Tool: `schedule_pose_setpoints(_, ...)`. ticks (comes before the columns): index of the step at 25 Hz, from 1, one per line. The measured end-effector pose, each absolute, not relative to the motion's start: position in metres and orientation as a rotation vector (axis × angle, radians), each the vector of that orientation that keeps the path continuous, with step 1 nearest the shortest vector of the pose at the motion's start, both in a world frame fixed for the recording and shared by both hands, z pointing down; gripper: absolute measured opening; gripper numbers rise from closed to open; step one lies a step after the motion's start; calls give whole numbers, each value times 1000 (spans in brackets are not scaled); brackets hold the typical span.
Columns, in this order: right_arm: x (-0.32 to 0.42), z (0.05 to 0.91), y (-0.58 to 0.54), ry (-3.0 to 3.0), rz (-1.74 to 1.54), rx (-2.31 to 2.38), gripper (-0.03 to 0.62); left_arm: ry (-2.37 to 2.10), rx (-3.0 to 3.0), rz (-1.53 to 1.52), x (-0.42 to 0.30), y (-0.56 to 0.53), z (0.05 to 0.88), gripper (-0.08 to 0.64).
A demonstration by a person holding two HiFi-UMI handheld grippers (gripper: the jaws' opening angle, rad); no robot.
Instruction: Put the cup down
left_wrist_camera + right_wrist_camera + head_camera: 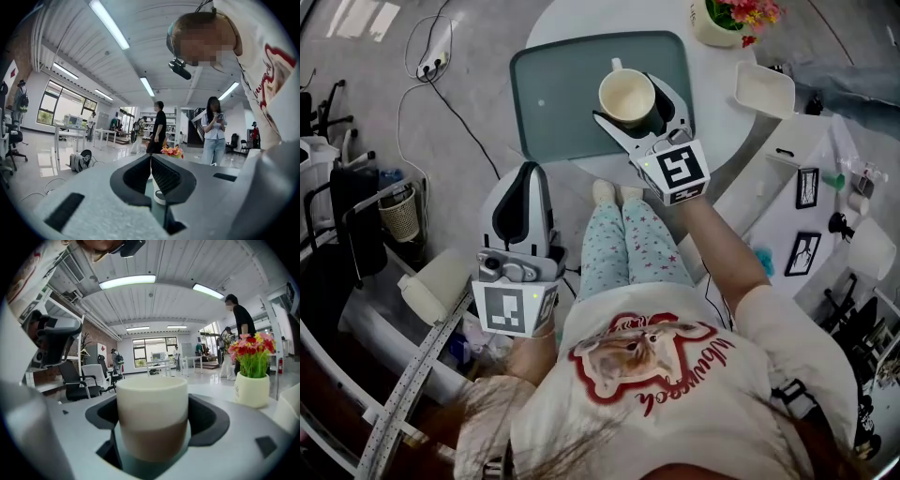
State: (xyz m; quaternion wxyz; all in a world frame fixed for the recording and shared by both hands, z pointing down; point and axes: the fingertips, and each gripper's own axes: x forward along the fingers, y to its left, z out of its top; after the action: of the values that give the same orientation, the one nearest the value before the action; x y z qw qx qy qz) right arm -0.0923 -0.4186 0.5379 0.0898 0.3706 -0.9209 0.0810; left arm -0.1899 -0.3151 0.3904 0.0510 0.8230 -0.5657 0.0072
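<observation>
The left gripper (pixel 529 171) sits low and out of the work, close to the person's lap, with its jaws pointing toward the near edge of the tray (pixel 558 103). In the left gripper view the two ribbed pads meet at their tips with nothing between them. It looks parked so that the other hand has the space to itself.

Ahead of those shut jaws and off to their right, the grey-green tray lies on the round white counter (pixel 572 23). Its left half is bare, so there is plenty of free room for a landing.

The cup (pixel 624 94) is over the right half of the tray, upright, mouth up and empty, with its handle turned away from the person. The right gripper (pixel 633 108) has its jaws spread about as wide as the cup and pressed on its two sides, below the rim. That hold keeps the cup level and leaves the base free to meet the tray. I cannot tell whether the base is touching the tray or just above it. My judgement is that the set-down is near its end, with lowering and release left.

Beyond the right jaws and to their right stand a flower pot (pixel 712 23) and a white dish (pixel 764 89), both apart from the cup.
</observation>
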Motion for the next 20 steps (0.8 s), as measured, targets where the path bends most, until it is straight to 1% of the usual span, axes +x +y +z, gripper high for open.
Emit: schedule_pose_setpoints(20, -118, 556, -440, -2672, 374, 1018, 407, -1743, 2442, -28, -204, -322, 388, 15)
